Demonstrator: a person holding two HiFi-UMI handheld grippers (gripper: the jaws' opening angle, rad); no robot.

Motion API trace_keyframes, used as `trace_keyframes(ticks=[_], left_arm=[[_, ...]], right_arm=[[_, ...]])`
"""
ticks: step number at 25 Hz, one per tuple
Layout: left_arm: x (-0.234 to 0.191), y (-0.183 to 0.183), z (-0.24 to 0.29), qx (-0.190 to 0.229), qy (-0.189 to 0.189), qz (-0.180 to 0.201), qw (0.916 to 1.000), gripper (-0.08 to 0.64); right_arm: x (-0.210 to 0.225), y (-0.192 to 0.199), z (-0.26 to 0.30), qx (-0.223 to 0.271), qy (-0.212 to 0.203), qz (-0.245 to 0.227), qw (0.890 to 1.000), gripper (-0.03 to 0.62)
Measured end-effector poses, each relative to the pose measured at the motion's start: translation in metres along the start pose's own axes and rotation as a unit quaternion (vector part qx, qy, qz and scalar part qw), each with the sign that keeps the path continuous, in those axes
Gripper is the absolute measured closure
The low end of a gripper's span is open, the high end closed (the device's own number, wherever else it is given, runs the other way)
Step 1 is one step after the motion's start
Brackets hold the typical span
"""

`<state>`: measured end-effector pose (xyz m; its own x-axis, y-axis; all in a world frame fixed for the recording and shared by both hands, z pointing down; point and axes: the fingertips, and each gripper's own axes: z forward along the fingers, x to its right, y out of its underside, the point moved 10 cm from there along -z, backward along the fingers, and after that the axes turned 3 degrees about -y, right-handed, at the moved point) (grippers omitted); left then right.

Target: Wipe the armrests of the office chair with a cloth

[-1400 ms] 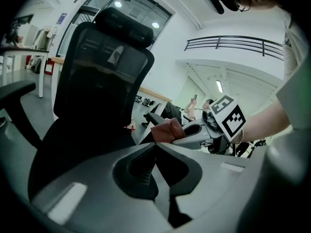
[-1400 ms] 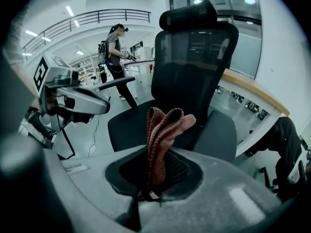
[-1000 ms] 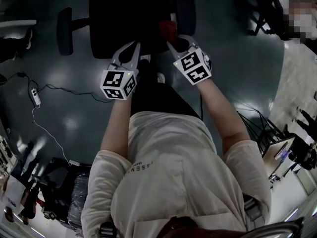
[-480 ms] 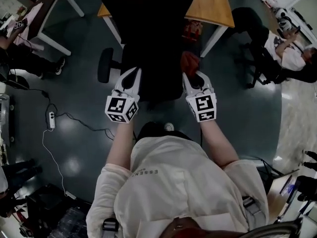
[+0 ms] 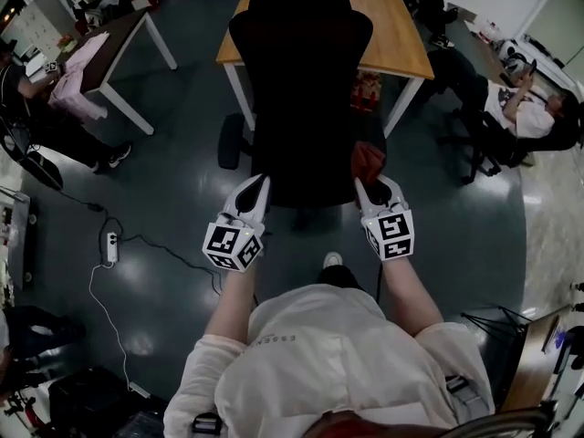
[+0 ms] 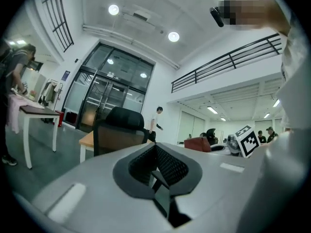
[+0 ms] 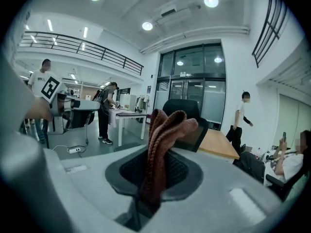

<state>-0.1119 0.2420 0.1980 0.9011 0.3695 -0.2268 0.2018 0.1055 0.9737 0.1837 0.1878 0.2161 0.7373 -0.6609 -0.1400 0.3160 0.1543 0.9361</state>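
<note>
At the right side of the office chair (image 5: 301, 80), soft, light reddish cloth (image 5: 369, 160) pinched by its bunched fold in the right gripper (image 5: 378, 184), likely floppy beyond that hold; left gripper (image 5: 258, 186) pressed together, empty.

Office — desks (image 5: 394, 27), office chair (image 5: 301, 89).

- Floor (image 5: 164, 199) was dark grey and glossy.
- Wooden-topped table (image 5: 401, 35) on white legs stood ahead of the right gripper (image 5: 376, 186).
- Dark-topped table (image 5: 123, 35) stood ahead-left of the left gripper (image 5: 259, 186); a power strip (image 5: 111, 246) lay leftward.
- Glass doors (image 7: 194, 84) and a railed balcony (image 7: 73, 42) lay ahead.
</note>
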Motion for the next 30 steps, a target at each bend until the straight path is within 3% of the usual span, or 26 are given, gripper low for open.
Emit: trace_keyframes(ticks=[12,21,30], left_arm=[[-0.009,-0.007,-0.124,-0.021,0.020,0.015,0.9995,0.541],[0.024,-0.006,-0.138,0.000,0.041,0.054,0.9977,0.543],[0.044,0.000,-0.147,0.021,0.045,0.036,0.9981,0.541]], right_arm=[[-0.128,-0.008,-0.072,0.004,0.041,0.027,0.999,0.543],[-0.147,0.007,-0.105,0.024,0.041,0.033,0.998,0.544],[-0.149,0.010,-0.120,0.034,0.026,0.024,0.999,0.545]])
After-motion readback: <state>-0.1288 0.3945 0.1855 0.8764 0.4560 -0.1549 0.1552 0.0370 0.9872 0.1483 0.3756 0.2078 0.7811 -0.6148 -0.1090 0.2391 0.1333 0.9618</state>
